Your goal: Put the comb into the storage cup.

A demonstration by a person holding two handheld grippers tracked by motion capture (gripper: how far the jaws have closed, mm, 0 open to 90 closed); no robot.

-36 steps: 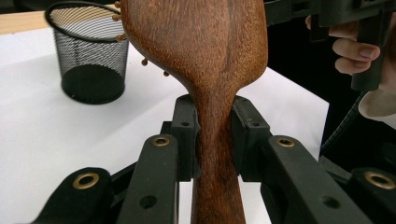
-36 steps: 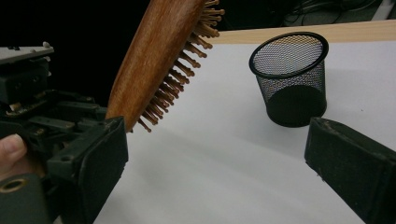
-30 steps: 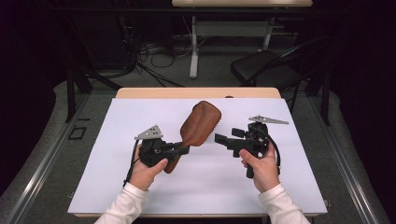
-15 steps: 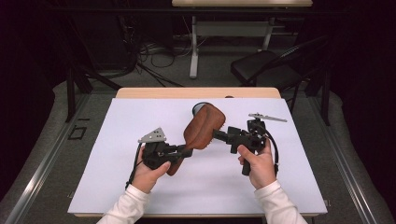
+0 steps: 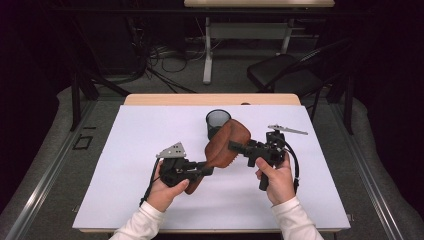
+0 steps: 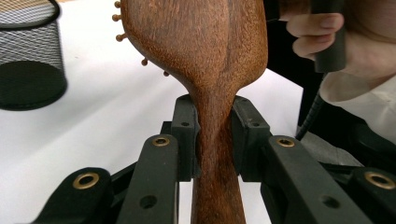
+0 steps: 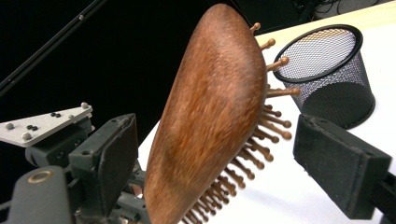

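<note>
Left gripper clamps the hairbrush handle; right gripper, closing, apparently straddles its head untouched.

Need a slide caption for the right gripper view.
Open right gripper straddles brown wooden paddle hairbrush; black mesh cup behind.

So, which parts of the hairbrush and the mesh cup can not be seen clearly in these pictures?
- Hairbrush handle end: in the high view, hidden under the left gripper.
- Hairbrush head top: in the left gripper view, cut off by the upper edge.
- Mesh cup base: in the high view, hidden behind the brush head.
- Mesh cup left side: cut off by the frame edge.
</note>
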